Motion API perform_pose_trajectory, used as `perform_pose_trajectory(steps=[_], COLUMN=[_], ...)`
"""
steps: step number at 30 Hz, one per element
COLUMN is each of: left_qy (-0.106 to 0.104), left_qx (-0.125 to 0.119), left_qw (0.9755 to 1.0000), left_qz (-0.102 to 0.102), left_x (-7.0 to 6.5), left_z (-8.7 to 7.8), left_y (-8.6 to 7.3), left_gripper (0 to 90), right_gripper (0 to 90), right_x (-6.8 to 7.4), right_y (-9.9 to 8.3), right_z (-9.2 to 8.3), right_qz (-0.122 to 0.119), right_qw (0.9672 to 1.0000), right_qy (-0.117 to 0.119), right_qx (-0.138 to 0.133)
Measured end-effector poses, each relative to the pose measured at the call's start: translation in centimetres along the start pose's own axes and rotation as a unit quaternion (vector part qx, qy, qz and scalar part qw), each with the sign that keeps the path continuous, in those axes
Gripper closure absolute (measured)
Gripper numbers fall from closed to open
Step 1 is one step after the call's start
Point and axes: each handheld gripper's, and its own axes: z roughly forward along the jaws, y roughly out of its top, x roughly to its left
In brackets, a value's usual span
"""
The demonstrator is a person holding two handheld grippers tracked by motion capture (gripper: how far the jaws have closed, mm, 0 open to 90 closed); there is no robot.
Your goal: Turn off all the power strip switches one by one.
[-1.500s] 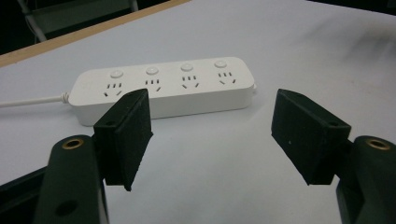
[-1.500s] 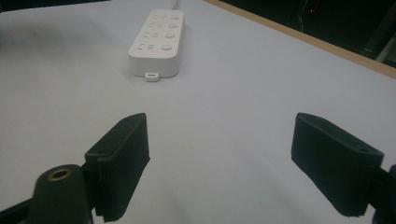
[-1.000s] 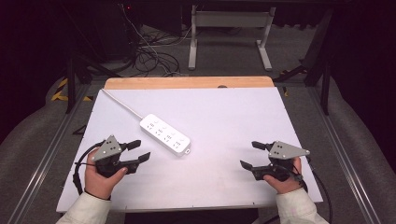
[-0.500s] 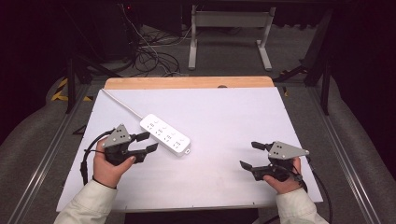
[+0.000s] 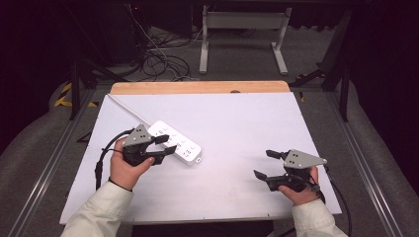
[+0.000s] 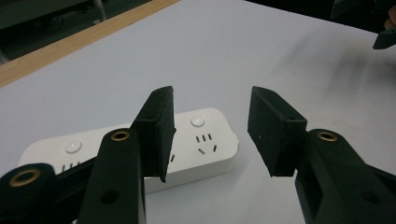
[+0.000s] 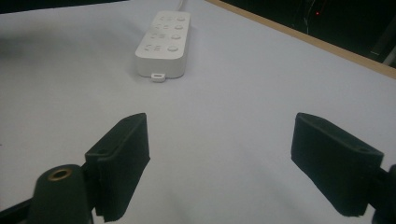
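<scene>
A person's left hand is holding the left gripper low over a white table, its jaws parted and reaching over the near side of a white power strip. The right gripper is resting near the table's front right, well apart from the strip, jaws spread wide and holding nothing. The strip is lying flat left of centre, its long axis running diagonally from far left to near right, with its white cord trailing toward the far-left corner. A wooden edge is bordering the table's far side. Beyond it, tangled cables are lying on a dark floor.
</scene>
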Motion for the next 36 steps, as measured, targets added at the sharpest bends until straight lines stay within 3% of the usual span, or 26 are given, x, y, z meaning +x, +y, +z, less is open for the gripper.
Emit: perform_pose_trajectory(steps=[7,10,16,27,31,36], left_qy=[-0.002,0.002,-0.019,-0.021,-0.025,-0.023], left_qx=[0.004,0.007,0.012,0.038,0.048,0.079], left_qw=[1.0000,1.0000,0.9997,0.9990,0.9984,0.9966], left_qz=[0.000,-0.003,-0.007,-0.007,-0.019,-0.007], left_x=[0.1,0.2,0.5,1.0,1.2,1.1], left_z=[0.8,1.2,2.4,5.5,6.8,8.5], left_y=[0.4,0.4,0.5,0.5,0.3,-0.1], left_gripper=[55.7,66.4,89.3,89.6,89.6,89.7], right_gripper=[19.7,19.9,19.9,19.9,19.9,19.9], right_x=[0.0,0.0,0.0,0.0,-0.1,-0.1], right_y=[0.0,0.0,0.0,0.0,-0.1,-0.1], right_z=[0.0,0.0,0.0,0.0,0.0,0.0], right_qz=[0.001,-0.001,0.000,0.001,0.001,0.001], right_qw=[1.0000,1.0000,1.0000,1.0000,1.0000,1.0000], right_qy=[0.000,0.001,0.000,0.000,-0.001,0.001], right_qx=[0.001,-0.001,-0.001,-0.001,-0.001,-0.001])
